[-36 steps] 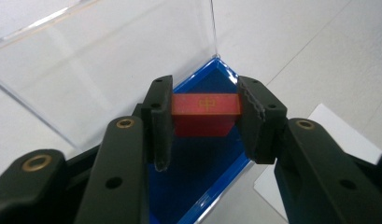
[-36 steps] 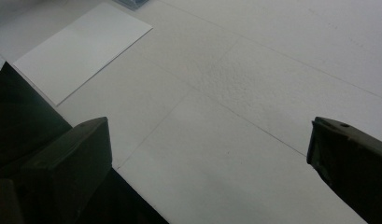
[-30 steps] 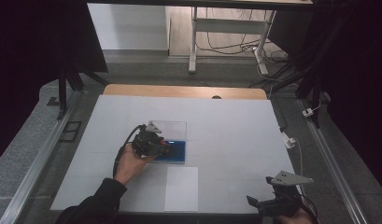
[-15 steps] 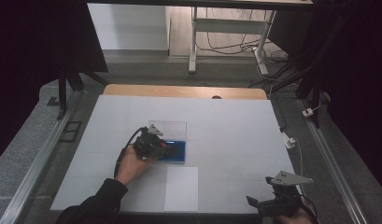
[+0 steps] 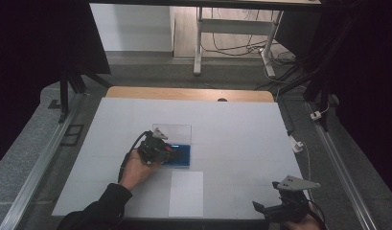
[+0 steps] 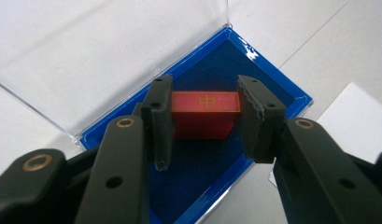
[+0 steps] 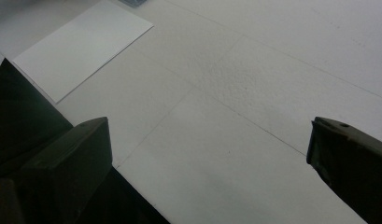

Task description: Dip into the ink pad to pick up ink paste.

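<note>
We keep the left hand-held gripper point(image 6: 205, 123) squarely clamped on the red block point(image 6: 205, 114) over the blue-lined case point(image 6: 272, 88); the right hand-held gripper point(image 7: 207, 154) hangs open, idle.

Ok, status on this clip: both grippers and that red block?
Left gripper shut on red block, inside the open blue case. Right gripper open, idle over bare table. Nothing in the way.

White table point(image 5: 241, 139) bears blue-lined case point(image 5: 181, 155) and paper sheet point(image 5: 186, 194).
</note>
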A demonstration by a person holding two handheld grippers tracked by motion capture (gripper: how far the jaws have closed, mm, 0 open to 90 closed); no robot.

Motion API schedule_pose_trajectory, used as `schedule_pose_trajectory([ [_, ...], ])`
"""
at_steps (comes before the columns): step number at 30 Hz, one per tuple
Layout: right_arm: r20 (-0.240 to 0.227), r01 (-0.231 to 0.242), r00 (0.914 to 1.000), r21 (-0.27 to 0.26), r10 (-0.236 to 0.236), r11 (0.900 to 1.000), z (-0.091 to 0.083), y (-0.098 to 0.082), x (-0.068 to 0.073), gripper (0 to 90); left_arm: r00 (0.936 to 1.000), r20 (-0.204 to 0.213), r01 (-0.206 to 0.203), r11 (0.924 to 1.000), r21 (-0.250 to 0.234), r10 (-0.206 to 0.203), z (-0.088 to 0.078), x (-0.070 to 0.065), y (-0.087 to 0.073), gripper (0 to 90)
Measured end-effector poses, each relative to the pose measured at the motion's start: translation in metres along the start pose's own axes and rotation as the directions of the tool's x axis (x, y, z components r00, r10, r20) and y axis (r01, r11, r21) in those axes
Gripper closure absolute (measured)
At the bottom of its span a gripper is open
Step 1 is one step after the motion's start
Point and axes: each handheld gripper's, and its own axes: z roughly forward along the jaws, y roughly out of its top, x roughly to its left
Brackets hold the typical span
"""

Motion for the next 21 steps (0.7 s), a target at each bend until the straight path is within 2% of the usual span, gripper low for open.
schedule_pose_trajectory([
  [3, 0.0, 0.0, 1.0, -0.001, 0.0, 1.0, 0.0, 0.0, 0.0, 0.1, 0.9984, 0.052, 0.025, 0.9997, -0.002, -0.025, -0.001, 0.009, -0.001, 59.2],
  [5, -0.001, 0.0, 1.0, -0.001, 0.0, 1.0, 0.0, 0.0, 0.0, 0.1, 0.9973, 0.065, 0.034, 0.9994, -0.007, -0.033, -0.001, 0.011, -0.001, 59.2],
  [7, -0.001, 0.0, 1.0, -0.001, 0.0, 1.0, 0.0, 0.0, 0.0, 0.1, 0.9989, 0.046, 0.006, 1.0, 0.001, -0.006, -0.001, 0.008, -0.001, 59.1],
  [9, -0.001, 0.002, 1.0, 0.0, -0.002, 1.0, 0.0, 0.0, 0.0, 0.2, 0.9997, 0.01, -0.023, 0.9997, 0.009, 0.023, 0.0, 0.001, 0.0, 59.2],
  [13, 0.0, 0.003, 1.0, 0.001, -0.003, 1.0, 0.0, 0.0, 0.0, 0.2, 0.9962, -0.047, -0.073, 0.9972, 0.014, 0.074, 0.0, -0.009, 0.001, 59.2],
  [15, -0.001, 0.004, 1.0, 0.002, -0.004, 1.0, 0.0, 0.0, 0.0, 0.2, 0.994, -0.059, -0.091, 0.9957, 0.018, 0.092, 0.001, -0.011, 0.001, 59.2],
  [17, 0.0, 0.005, 1.0, 0.002, -0.005, 1.0, 0.0, 0.0, 0.001, 0.2, 0.9961, -0.042, -0.077, 0.9969, 0.016, 0.077, 0.0, -0.008, 0.002, 59.2],
  [19, 0.001, 0.008, 1.0, 0.003, -0.008, 1.0, 0.0, 0.0, 0.001, 0.2, 0.9992, -0.008, -0.039, 0.9992, 0.007, 0.039, 0.0, -0.002, 0.0, 59.1],
  [21, 0.001, 0.006, 1.0, 0.002, -0.006, 1.0, 0.0, 0.0, 0.001, 0.2, 0.9997, 0.025, -0.008, 1.0, -0.006, 0.008, 0.0, 0.003, -0.001, 59.1],
])
